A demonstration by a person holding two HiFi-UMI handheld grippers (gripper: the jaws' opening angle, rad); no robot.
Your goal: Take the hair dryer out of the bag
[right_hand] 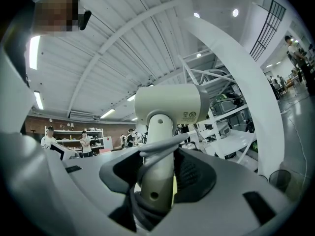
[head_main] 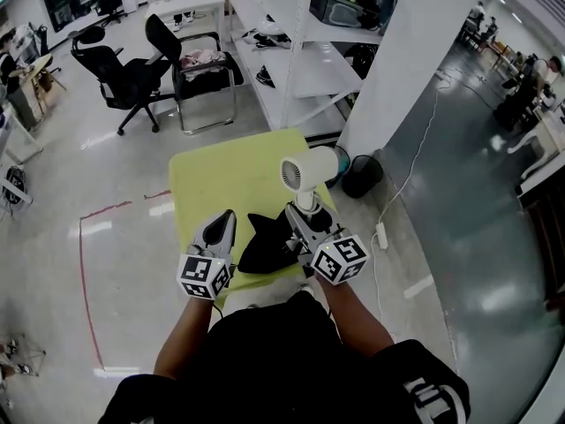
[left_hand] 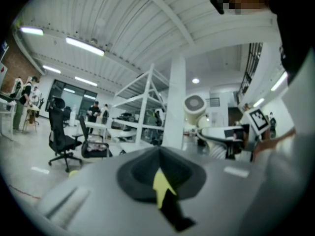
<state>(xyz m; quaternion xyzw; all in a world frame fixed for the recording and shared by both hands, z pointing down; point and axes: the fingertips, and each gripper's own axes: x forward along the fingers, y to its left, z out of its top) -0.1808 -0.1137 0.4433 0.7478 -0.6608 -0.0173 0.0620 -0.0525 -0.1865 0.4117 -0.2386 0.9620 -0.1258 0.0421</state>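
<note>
A white hair dryer point(head_main: 309, 170) stands upright above the yellow table point(head_main: 207, 179), barrel on top. My right gripper point(head_main: 297, 216) is shut on its handle. In the right gripper view the handle point(right_hand: 156, 166) sits between the dark pads point(right_hand: 194, 173) with a grey cord wound round it. The black bag point(head_main: 263, 244) lies flat and slack on the table between the two grippers, just below the dryer. My left gripper point(head_main: 224, 222) is shut a little left of the bag, and I see nothing held in it. The left gripper view shows the dryer point(left_hand: 195, 107) off to the right.
White shelving point(head_main: 291, 60) and a white column point(head_main: 415, 51) stand behind the table. A black bin point(head_main: 362, 175) sits at the table's far right corner. A power strip point(head_main: 381, 235) with its cable lies on the floor at right. Office chairs point(head_main: 124, 69) stand far left.
</note>
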